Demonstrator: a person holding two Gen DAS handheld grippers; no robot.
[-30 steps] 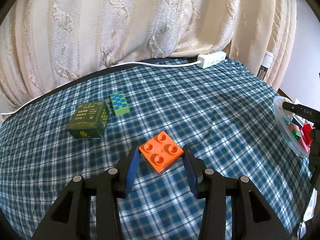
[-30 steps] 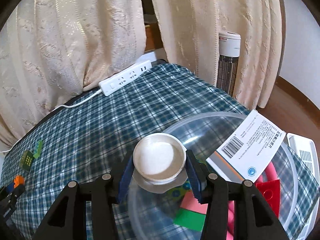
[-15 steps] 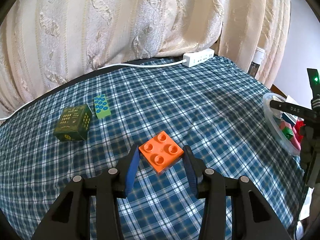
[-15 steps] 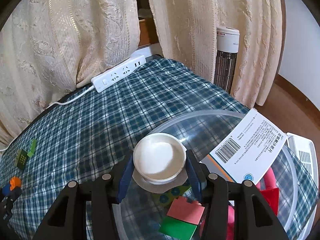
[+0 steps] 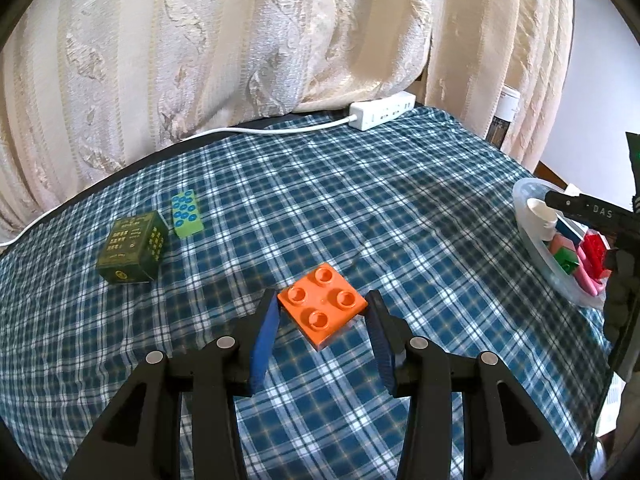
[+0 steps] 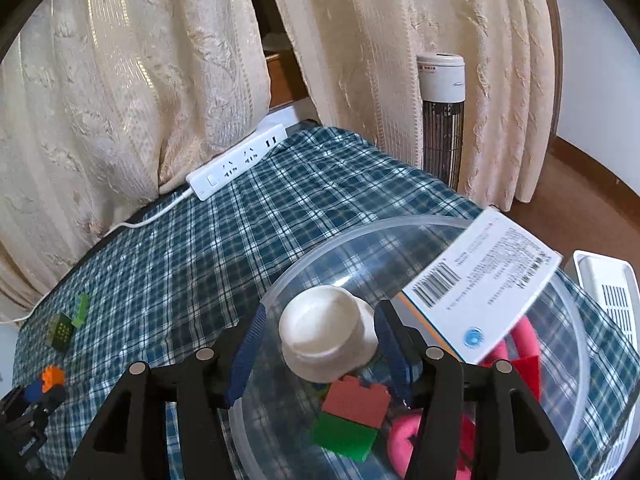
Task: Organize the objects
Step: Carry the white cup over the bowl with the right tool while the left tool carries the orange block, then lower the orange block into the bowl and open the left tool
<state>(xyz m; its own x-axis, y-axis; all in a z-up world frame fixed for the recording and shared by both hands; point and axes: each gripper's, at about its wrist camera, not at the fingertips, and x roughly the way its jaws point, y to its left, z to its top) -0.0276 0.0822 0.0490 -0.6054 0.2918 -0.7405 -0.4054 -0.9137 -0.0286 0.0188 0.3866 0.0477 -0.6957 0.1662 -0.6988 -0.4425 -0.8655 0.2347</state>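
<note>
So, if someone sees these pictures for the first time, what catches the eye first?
Probably the orange building brick, gripped between the left gripper fingers above the plaid cloth. Next, the white cap between the right gripper fingers, over the clear bowl of colourful toys.
</note>
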